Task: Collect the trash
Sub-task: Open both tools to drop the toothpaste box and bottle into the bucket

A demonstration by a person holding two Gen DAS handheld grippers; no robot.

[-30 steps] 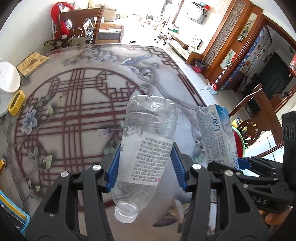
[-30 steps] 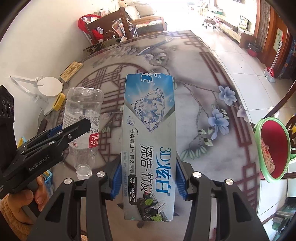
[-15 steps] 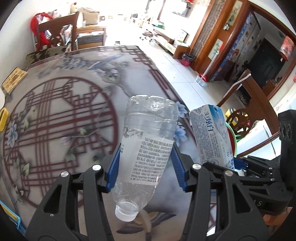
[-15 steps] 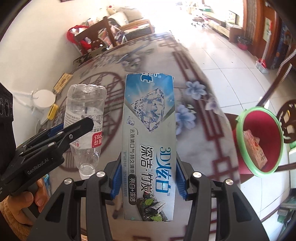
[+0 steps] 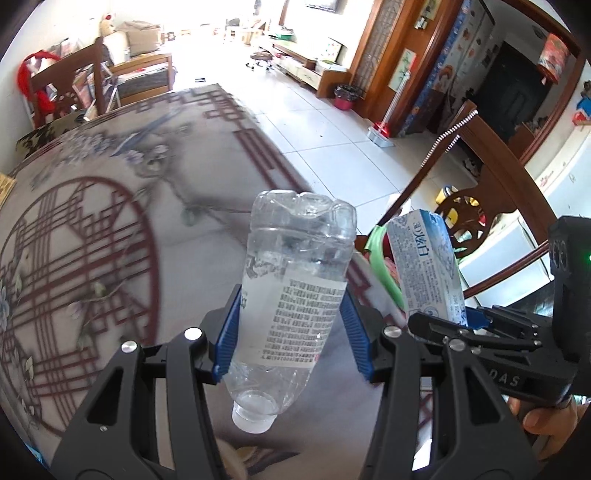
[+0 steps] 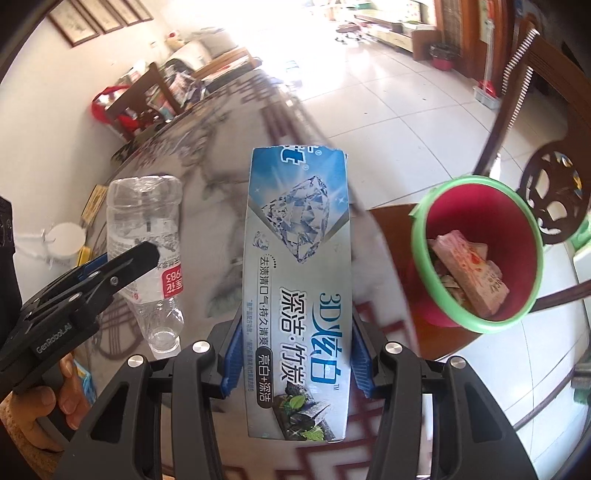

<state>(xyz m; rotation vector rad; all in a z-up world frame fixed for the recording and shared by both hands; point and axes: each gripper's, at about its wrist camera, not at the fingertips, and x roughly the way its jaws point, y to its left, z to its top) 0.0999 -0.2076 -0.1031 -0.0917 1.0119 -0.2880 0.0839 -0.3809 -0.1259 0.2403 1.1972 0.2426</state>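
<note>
Right wrist: wooden chair behind trash bin.

Side-by-side wrist views over shared table

The place was a lived-in home, an open dining and living room. A round dining table under a floral, lattice-printed cover stood among carved wooden chairs. Beyond lay white tiled floor, a low TV cabinet, framed pictures on the wall, and a red wastebasket with a green rim.
</note>
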